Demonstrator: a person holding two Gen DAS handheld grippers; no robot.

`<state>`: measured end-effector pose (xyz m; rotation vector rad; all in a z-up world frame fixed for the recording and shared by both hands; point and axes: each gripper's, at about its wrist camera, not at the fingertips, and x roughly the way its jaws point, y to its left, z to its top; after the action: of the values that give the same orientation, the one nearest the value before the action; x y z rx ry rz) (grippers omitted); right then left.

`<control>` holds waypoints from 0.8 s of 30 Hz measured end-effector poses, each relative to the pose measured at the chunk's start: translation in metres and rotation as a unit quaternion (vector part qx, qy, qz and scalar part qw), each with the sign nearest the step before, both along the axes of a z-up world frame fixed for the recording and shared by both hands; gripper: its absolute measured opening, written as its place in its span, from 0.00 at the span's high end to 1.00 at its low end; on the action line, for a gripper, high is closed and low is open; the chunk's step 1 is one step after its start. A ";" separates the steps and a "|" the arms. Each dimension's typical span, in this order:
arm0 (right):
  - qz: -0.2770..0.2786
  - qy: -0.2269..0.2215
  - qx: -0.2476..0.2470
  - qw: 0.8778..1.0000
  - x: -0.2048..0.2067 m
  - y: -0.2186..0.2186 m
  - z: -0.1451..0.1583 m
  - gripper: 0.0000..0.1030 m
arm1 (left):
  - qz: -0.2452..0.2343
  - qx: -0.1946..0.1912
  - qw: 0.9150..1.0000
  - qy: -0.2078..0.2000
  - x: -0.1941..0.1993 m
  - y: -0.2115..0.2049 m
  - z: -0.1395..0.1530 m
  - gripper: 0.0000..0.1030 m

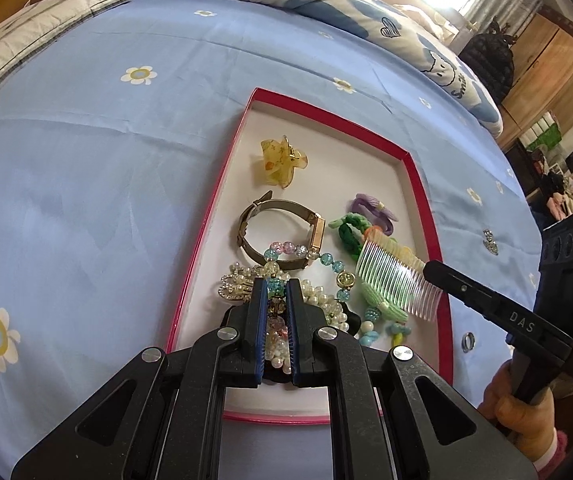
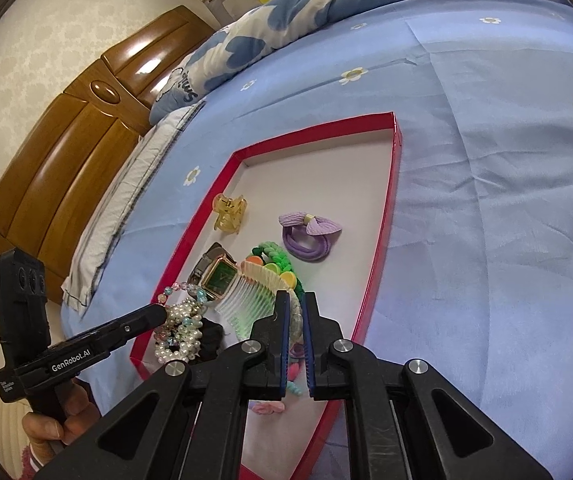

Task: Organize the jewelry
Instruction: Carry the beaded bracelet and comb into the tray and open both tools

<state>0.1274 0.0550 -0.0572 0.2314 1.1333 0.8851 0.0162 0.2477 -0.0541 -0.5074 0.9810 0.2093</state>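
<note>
Red-rimmed tray (image 1: 418, 184) lies on the blue bed sheet (image 1: 86, 160), holding the jewelry. The left gripper (image 1: 276, 286), at 6 o'clock, has its jaws narrow around a colourful bead bracelet (image 1: 328, 261); the right gripper (image 2: 294, 300) grips a translucent comb (image 2: 254, 292) at 4 o'clock.

Bedsheet (image 1: 126, 160) was soft matt blue cotton-looking cloth, a bit creased. The tray (image 2: 382, 216) looked like glossy red card outside, matt white inside. Right ahead of the left claw (image 1: 276, 286) sat shiny pearly beads (image 1: 322, 304) and clear glassy ones. The comb (image 1: 398, 280) at the right claw (image 2: 295, 300) was see-through plastic, and the headboard (image 2: 66, 152) was varnished glossy wood.
</note>
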 end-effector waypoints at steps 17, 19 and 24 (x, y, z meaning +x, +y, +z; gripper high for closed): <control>0.006 0.005 -0.003 1.000 -0.004 0.004 -0.001 0.84 | 0.003 0.010 1.000 0.012 0.001 -0.001 0.000 0.92; 0.005 0.007 0.003 1.000 -0.004 0.002 -0.001 0.75 | 0.003 0.009 1.000 0.012 0.000 -0.001 0.000 0.90; 0.010 -0.001 0.003 1.000 -0.007 0.004 0.003 0.68 | 0.004 0.009 1.000 0.013 -0.001 0.000 0.000 0.81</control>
<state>0.1203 0.0587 -0.0544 0.2251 1.1332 0.9072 0.0151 0.2474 -0.0539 -0.4937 1.0011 0.2318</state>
